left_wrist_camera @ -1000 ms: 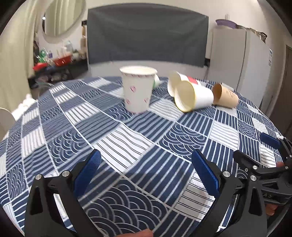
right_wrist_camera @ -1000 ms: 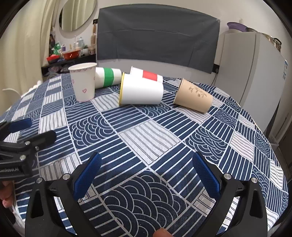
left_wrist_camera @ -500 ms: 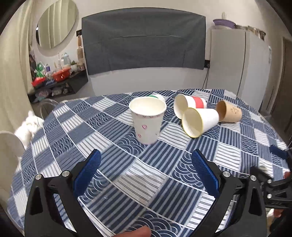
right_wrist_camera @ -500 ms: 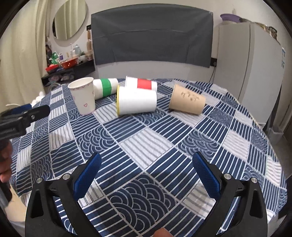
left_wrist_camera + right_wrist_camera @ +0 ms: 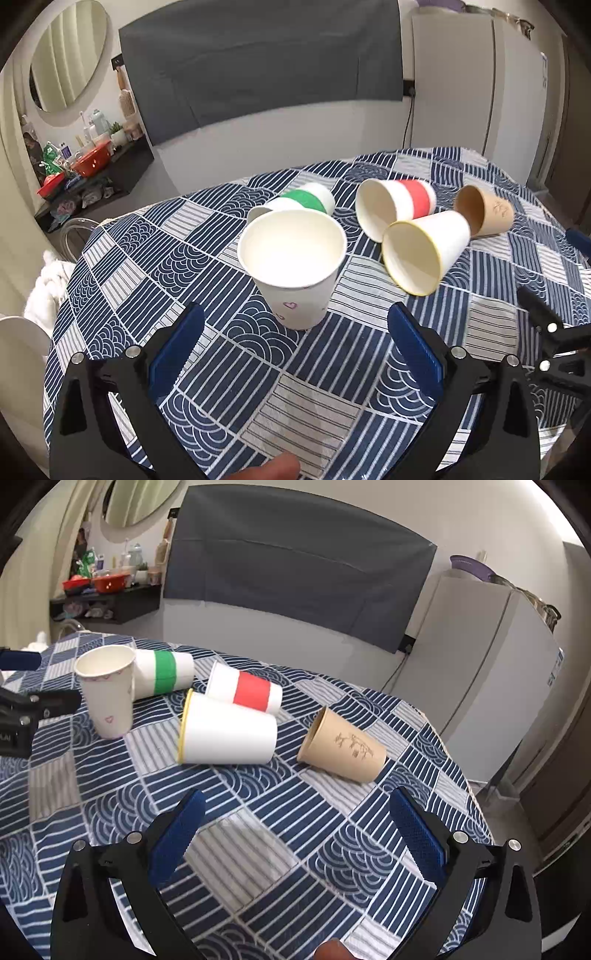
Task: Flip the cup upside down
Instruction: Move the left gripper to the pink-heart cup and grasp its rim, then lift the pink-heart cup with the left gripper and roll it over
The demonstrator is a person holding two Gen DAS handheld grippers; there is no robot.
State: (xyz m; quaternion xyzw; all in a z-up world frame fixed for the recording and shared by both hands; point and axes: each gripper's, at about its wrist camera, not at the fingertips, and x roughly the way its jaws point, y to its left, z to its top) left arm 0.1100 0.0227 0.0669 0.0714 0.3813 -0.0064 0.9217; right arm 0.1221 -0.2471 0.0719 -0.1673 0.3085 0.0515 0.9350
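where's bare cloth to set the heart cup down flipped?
Free: the cloth between the right hand-held gripper and the yellow-rim cup, and near the left hand-held gripper before the heart cup. Crowded: behind, among green-band, red-band and brown cups.

Left gripper (image 5: 293,330) wide open, empty, level. Right gripper (image 5: 295,812) wide open, empty. Fingertip (image 5: 266,469) visible at near edge.
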